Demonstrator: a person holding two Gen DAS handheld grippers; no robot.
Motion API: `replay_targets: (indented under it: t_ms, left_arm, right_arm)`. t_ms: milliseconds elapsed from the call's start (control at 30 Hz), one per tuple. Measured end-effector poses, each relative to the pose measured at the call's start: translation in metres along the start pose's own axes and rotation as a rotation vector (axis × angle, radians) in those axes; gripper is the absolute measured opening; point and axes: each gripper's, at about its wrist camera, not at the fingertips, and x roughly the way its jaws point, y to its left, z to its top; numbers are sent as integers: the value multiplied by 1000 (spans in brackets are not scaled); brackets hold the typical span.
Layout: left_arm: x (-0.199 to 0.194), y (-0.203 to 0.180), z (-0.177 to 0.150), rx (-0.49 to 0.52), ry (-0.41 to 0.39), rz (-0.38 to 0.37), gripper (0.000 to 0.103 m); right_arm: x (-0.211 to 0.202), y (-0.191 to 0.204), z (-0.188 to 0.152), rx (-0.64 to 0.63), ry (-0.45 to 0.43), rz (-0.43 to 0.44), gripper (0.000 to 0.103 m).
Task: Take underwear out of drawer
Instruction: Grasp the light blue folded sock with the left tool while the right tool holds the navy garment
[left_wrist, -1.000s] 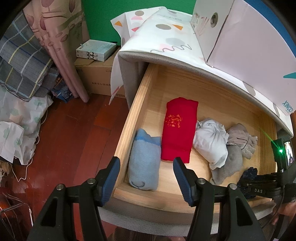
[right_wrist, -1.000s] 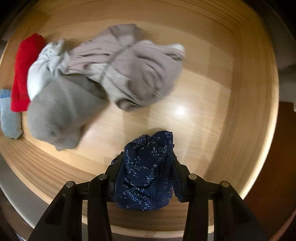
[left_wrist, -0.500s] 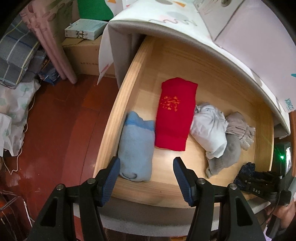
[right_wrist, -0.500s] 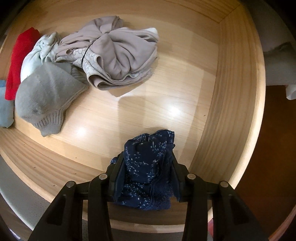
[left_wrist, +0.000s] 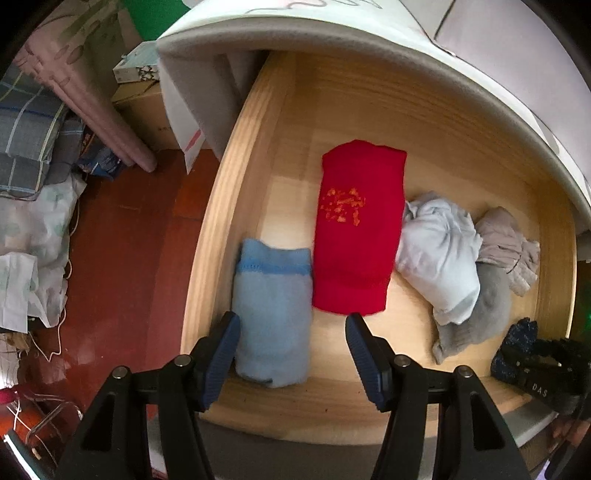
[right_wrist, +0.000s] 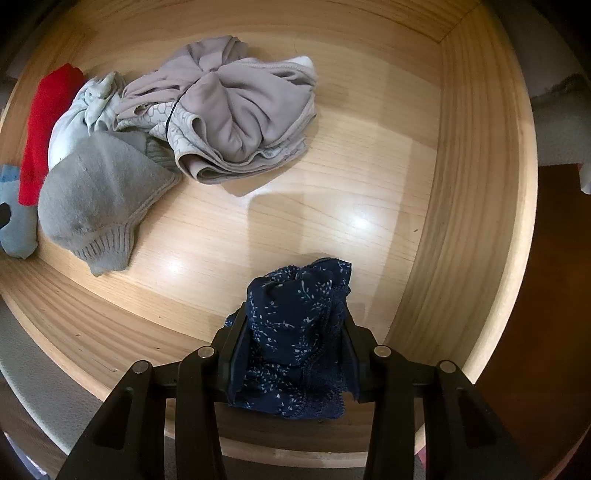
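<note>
R gripper (right_wrist: 293, 328) clenched on navy floral underwear (right_wrist: 295, 325), jaws pinching bunched fabric from both sides so it hangs w/o slipping; held above bare drawer (right_wrist: 480, 184) floor near front-right corner, at 6 o'clock in right wrist view. L gripper (left_wrist: 291, 354) released, nothing between jaws, poised over light-blue folded piece (left_wrist: 273, 314) at 7 o'clock, probably next pick. Red piece (left_wrist: 358, 225), white bundle (left_wrist: 439, 254), grey sock (right_wrist: 96, 199), beige garment (right_wrist: 236, 110) lying inside, untouched.
</note>
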Motion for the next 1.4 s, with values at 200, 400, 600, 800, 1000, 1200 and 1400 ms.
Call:
replay_targets:
  t_ms: [200, 400, 600, 800, 1000, 1200, 1400]
  left_arm:
    - [13, -11, 6, 32, 38, 52, 61]
    - [17, -19, 9, 55, 43, 35, 45]
    - [18, -39, 5, 133, 53, -5, 28]
    - [15, -42, 3, 118, 57, -15, 29]
    - [7, -25, 4, 23, 79, -58, 48]
    - [19, -18, 4, -31, 136, -31, 55]
    - [46, -18, 9, -65, 209, -21, 55]
  right_arm:
    - [-7, -8, -1, 7, -4, 15, 39]
    - [-13, -14, 1, 20, -8, 37, 40]
    - [-15, -18, 2, 24, -10, 48, 40]
    - [-19, -22, 1, 25, -11, 53, 40]
    - [-19, -21, 0, 26, -11, 52, 40]
    - [-17, -20, 1, 27, -11, 53, 40]
    - [-20, -20, 1, 30, -14, 63, 40]
